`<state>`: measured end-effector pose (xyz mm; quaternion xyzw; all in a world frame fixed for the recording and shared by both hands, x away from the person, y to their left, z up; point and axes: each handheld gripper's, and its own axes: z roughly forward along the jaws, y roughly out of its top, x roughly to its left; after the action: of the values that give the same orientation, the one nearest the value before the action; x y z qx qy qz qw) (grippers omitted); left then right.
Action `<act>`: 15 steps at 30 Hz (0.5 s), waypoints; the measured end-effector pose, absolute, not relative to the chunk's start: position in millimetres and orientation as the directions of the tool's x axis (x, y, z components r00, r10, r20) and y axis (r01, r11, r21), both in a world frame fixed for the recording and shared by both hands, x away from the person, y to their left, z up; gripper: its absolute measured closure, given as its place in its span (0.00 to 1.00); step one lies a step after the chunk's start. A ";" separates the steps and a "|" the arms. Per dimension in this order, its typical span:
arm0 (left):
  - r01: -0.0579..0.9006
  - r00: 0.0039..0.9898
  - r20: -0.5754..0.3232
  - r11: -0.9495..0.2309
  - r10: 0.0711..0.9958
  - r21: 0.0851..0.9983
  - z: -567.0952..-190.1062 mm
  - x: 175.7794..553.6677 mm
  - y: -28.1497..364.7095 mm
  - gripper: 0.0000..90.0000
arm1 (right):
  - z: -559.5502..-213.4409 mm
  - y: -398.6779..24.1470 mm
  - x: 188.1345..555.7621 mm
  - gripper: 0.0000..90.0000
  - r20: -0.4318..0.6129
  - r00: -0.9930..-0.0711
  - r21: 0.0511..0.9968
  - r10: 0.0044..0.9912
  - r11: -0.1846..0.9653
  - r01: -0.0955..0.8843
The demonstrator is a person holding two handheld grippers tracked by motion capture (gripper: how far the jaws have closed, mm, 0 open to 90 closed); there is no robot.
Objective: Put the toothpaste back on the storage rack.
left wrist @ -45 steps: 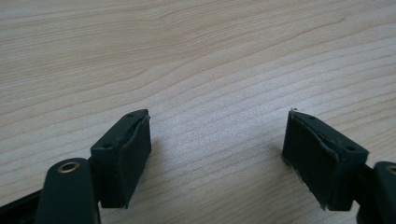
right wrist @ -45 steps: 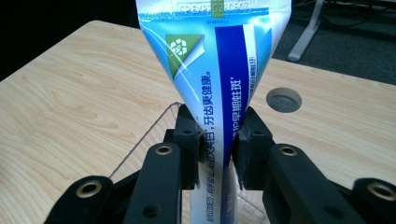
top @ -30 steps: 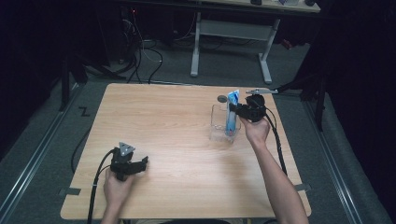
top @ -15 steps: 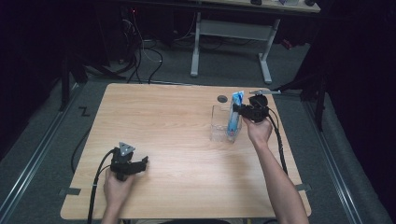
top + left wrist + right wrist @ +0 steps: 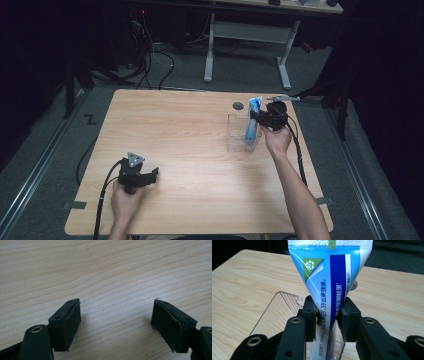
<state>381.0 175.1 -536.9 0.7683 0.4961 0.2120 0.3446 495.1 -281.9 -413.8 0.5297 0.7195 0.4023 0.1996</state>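
blue toothpaste tube (image 5: 329, 290) upright in clear box (image 5: 240, 135) | right tool (image 5: 325, 317) just easing apart, pads seemingly touching tube | left tool (image 5: 115, 322) spread over worktop (image 5: 175, 130)

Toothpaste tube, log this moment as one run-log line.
right gripper: jaws just opening, tube between them, upright in clear box | left gripper: open, on table
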 end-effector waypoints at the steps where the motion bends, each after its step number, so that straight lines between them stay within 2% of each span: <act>1: 0.616 0.418 -0.016 -0.270 0.908 0.740 -536.9 381.0 175.1 0.27 | -413.1 -281.4 494.4 0.74 0.129 -0.357 0.792 0.925 0.120 0.598; 4: 0.616 0.418 -0.016 -0.270 0.908 0.740 -536.9 381.0 175.1 0.27 | -409.9 -281.7 492.3 0.64 0.133 -0.362 0.800 0.923 0.115 0.588; 7: 0.616 0.418 -0.016 -0.270 0.908 0.740 -536.9 381.0 175.1 0.27 | -406.2 -281.8 489.0 0.58 0.121 -0.366 0.808 0.923 0.122 0.577; 15: 0.616 0.418 -0.016 -0.270 0.908 0.740 -536.9 381.0 175.1 0.27 | -400.5 -281.8 482.2 0.53 0.096 -0.379 0.816 0.920 0.146 0.559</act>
<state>381.0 175.1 -536.9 0.7682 0.4961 0.2119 0.3447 482.2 -281.8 -400.5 0.5111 0.7238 0.4073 0.2215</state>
